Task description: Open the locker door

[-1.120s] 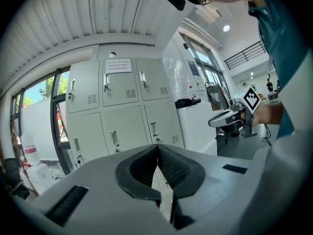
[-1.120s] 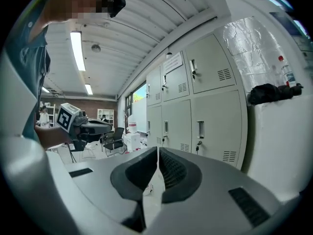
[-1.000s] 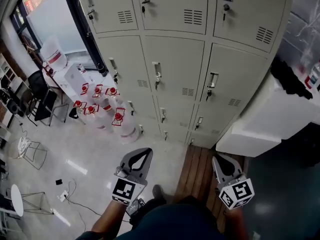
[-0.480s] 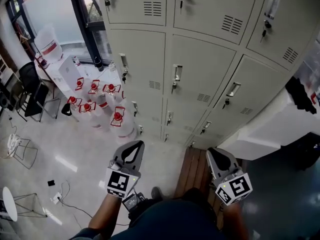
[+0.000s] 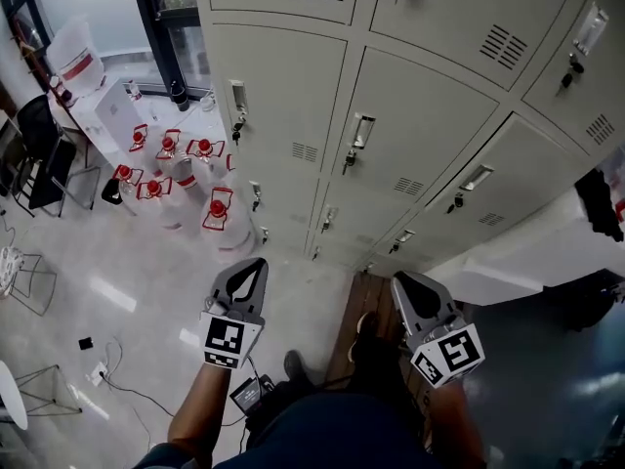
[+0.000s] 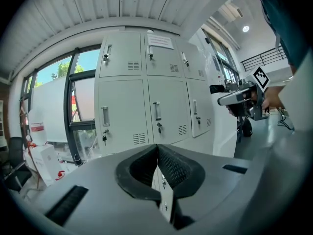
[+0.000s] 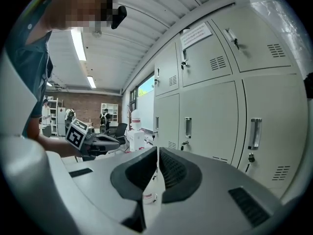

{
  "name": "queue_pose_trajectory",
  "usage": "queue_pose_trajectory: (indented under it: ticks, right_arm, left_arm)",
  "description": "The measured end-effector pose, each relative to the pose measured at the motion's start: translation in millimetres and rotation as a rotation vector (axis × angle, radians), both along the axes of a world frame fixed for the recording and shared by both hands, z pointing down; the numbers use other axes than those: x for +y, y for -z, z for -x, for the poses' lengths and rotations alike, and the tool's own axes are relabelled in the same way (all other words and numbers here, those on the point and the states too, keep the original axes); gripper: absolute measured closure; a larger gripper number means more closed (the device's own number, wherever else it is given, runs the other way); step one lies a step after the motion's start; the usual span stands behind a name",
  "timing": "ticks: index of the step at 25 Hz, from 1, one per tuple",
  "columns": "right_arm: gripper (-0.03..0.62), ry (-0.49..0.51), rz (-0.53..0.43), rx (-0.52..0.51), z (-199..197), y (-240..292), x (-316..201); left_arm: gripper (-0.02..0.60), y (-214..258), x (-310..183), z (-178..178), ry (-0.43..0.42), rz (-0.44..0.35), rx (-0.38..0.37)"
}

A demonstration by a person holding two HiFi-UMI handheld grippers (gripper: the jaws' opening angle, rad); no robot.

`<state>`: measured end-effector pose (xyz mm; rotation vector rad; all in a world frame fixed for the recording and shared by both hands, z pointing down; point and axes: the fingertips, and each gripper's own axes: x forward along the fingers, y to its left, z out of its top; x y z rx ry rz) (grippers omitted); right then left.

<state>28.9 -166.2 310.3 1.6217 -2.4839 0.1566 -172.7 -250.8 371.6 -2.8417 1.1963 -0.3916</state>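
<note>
A bank of cream metal lockers (image 5: 410, 115) fills the top of the head view, every door shut. Each door has a recessed handle (image 5: 362, 131) with a key under it. My left gripper (image 5: 257, 264) is held low in front of the lockers, apart from them, its jaws shut with nothing between them. The right gripper (image 5: 400, 279) is beside it, also shut and empty. In the left gripper view the left gripper (image 6: 157, 153) points at the locker doors (image 6: 161, 111). In the right gripper view the right gripper (image 7: 157, 155) sees the lockers (image 7: 210, 126) at an angle.
Several water bottles with red caps (image 5: 210, 208) stand on the floor left of the lockers. A white counter (image 5: 527, 252) juts out at the right. A wooden board (image 5: 352, 311) lies under my feet. Chairs (image 5: 49, 164) and cables (image 5: 107, 374) are at far left.
Both grippers have moved forward towards the lockers, side by side. The lockers now sit closer and higher in the head view. Both pairs of jaws stayed shut.
</note>
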Motion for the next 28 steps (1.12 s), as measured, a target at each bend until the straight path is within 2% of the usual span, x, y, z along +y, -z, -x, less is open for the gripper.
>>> queue_pose_trajectory:
  ticks: [3, 11, 22, 25, 28]
  right_arm:
    - [0.557, 0.007, 0.033, -0.004, -9.0, -20.5, -18.4]
    - [0.557, -0.001, 0.122, -0.021, -48.5, -91.2, -57.5]
    - [0.557, -0.036, 0.265, -0.025, -106.7, -184.7, -67.4]
    - [0.557, -0.046, 0.302, -0.019, -120.7, -205.7, -67.6]
    - [0.557, -0.050, 0.337, -0.020, -130.3, -225.8, -67.7]
  left_arm:
    - [0.565, -32.3, -21.3, -16.9, 0.023, 0.024, -0.023]
    - [0.563, -139.8, -83.3, -93.3, 0.045, 0.098, -0.067]
    - [0.561, -274.0, -159.3, -174.1, 0.098, 0.196, -0.083]
    - [0.526, -307.1, -178.5, -187.3, 0.125, 0.219, -0.098]
    - [0.455, -337.5, -197.9, -199.0, 0.159, 0.239, -0.112]
